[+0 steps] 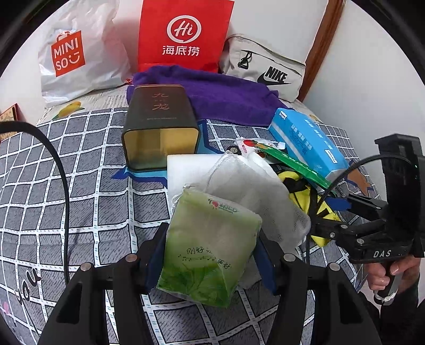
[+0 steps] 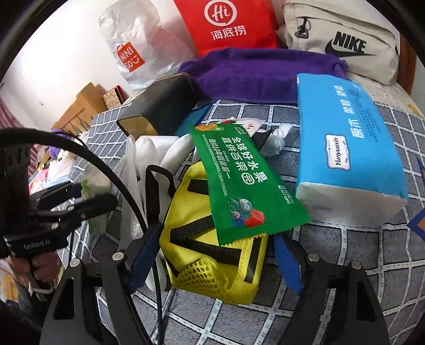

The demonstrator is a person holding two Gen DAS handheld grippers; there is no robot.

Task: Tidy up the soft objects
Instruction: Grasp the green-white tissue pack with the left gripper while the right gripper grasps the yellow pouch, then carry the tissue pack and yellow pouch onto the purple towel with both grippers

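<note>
Holding a green tissue pack (image 1: 212,249) clamped between its blue pads, the left gripper (image 1: 209,260) has it lifted just above the checked bedspread (image 1: 79,169), long axis running away from the camera toward the open tin (image 1: 159,127). Step in hand: sorting soft items; next prob. needs carrying the pack to a drop spot. The right gripper (image 2: 215,254) straddles the yellow mesh pouch (image 2: 212,238), jaws wide w/ pads apparently not pressing, though contact is hard to judge; closing comes next.

yellow pouch (image 2: 212,260) half covered by green sachet (image 2: 247,183), red bag (image 2: 228,24) cut off at top edge, mesh bag (image 1: 255,191) blurred
</note>
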